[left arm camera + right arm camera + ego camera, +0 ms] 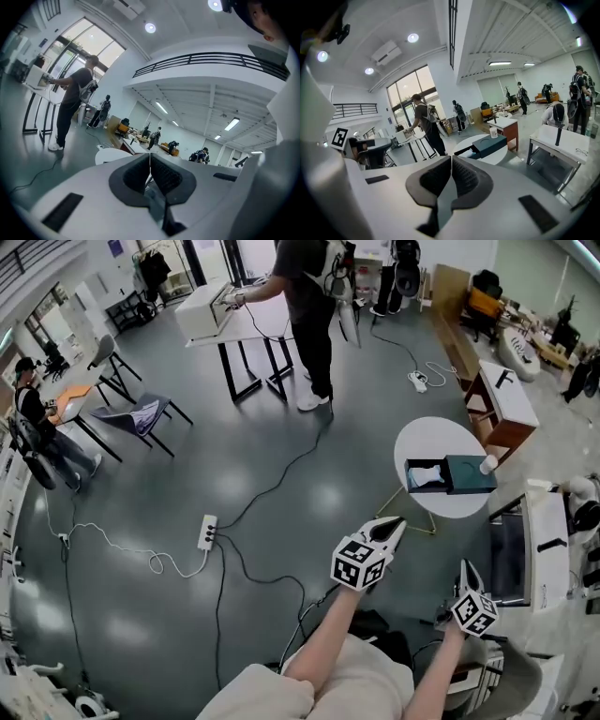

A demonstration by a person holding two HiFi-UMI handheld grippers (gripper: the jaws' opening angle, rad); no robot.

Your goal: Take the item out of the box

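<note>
A dark teal box (457,475) lies on a small round white table (424,440), its drawer pulled out to the left with a white item (427,475) inside. A white cup (487,464) stands at the box's right end. My left gripper (397,523) is shut and empty, held in the air short of the table and pointing at it. My right gripper (466,567) is shut and empty too, lower and to the right. The right gripper view shows the box (490,145) and cup (493,132) beyond the closed jaws. The left gripper view shows only the table (108,154).
A power strip (207,532) and cables trail over the grey floor. A person (307,306) stands at a black-legged table at the back. A white desk (546,540) and a wooden cabinet (502,404) stand to the right, a chair (141,415) to the left.
</note>
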